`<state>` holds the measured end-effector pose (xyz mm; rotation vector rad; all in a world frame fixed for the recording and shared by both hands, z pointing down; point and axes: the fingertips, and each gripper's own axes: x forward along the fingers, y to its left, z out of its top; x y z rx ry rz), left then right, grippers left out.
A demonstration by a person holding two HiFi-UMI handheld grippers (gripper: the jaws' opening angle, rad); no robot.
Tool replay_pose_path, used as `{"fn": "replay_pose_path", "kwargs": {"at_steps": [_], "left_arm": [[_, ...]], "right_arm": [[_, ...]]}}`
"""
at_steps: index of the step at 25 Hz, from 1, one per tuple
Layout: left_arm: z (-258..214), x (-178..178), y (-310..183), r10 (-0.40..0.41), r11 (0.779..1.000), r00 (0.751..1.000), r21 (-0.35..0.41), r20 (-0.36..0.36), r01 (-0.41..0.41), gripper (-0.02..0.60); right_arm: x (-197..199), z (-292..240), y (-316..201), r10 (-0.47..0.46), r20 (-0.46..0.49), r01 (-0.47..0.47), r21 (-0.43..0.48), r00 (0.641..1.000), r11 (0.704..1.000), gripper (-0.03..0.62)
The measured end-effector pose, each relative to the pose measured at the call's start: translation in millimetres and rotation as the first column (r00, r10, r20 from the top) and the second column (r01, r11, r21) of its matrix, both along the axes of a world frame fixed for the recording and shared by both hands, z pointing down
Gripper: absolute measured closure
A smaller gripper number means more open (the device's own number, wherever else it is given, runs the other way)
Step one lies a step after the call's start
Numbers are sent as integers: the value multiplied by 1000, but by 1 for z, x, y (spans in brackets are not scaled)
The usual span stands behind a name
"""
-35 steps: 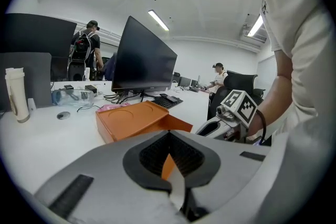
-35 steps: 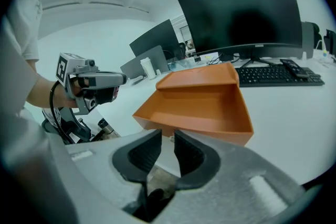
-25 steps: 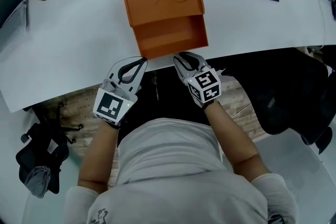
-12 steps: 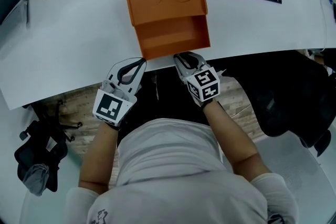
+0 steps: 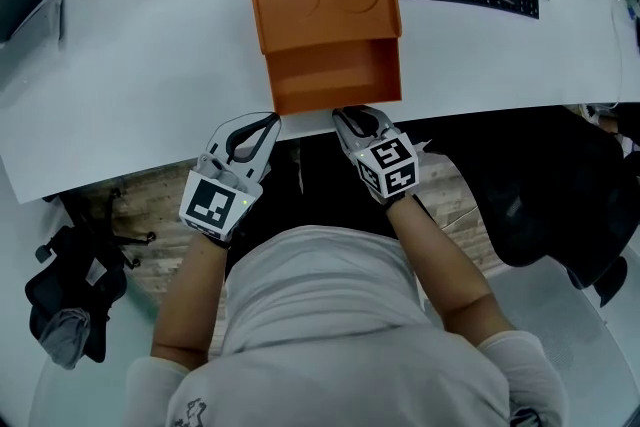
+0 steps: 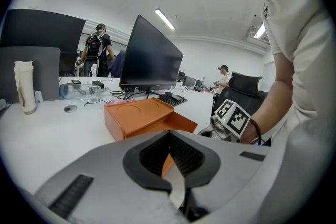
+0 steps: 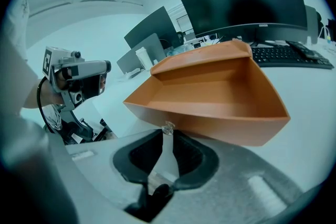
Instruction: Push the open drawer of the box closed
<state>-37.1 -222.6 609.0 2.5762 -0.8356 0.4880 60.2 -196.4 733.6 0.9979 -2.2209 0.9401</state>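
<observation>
- Right claw closing, tips at knob of drawer, near edge of bench; no firm pinch seen.
- Left claw pressed together, idle.
- Drawer unmoved since a second ago; push pending.

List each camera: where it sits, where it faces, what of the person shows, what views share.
Head view: on the head, steeply down at desk, orange box and open drawer; forearms, torso, left gripper, right gripper show.
Left gripper view: on the left gripper, past its shut jaws toward the box; right gripper, arm and torso show.
Right gripper view: on the right gripper, facing the drawer front, jaws closing at its clear knob; left gripper shows.
All three share the box and drawer.
</observation>
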Motion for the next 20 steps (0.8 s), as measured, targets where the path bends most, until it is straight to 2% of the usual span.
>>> {"fn": "replay_pose_path", "kwargs": {"at_steps": [20], "left_arm": [[-4, 1, -34, -43, 999, 999, -8, 10, 43, 583]], "right_arm": [[-2, -3, -44, -30, -1, 30, -4, 1000, 1000, 531]]}}
